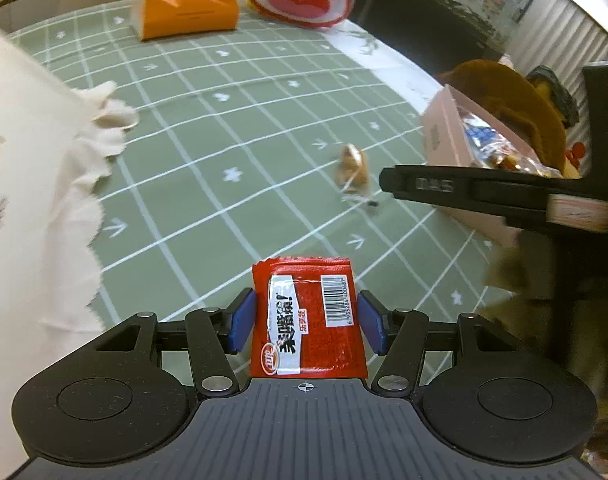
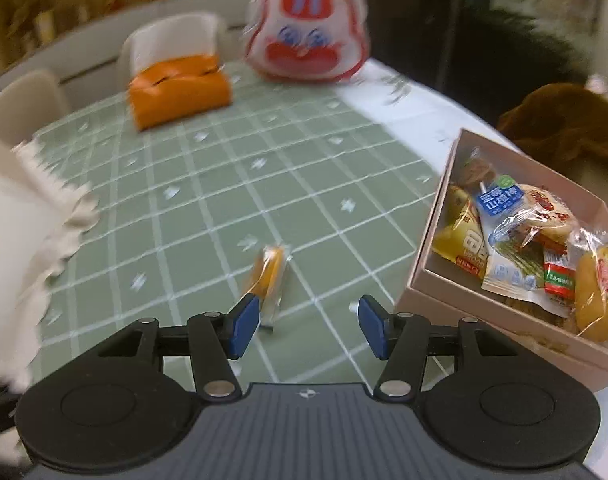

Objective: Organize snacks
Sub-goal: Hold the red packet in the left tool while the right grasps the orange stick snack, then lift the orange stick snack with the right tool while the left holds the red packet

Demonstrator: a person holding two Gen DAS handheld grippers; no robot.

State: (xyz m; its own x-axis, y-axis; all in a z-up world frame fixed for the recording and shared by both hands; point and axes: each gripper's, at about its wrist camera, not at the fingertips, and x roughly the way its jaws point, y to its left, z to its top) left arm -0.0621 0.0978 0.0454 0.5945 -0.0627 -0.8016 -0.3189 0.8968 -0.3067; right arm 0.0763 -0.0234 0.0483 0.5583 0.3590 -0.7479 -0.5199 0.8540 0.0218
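Pale chairs stand behind a green grid-patterned tablecloth.

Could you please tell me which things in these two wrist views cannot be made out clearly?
- Small orange snack on the table: motion blur in both views hides its label.
- Pink snack box: in the left wrist view the right gripper's body covers its near part.
- White bag: cut off by the left edge, print blurred.
- Red packet in the left gripper: its lower end is hidden behind the gripper body.
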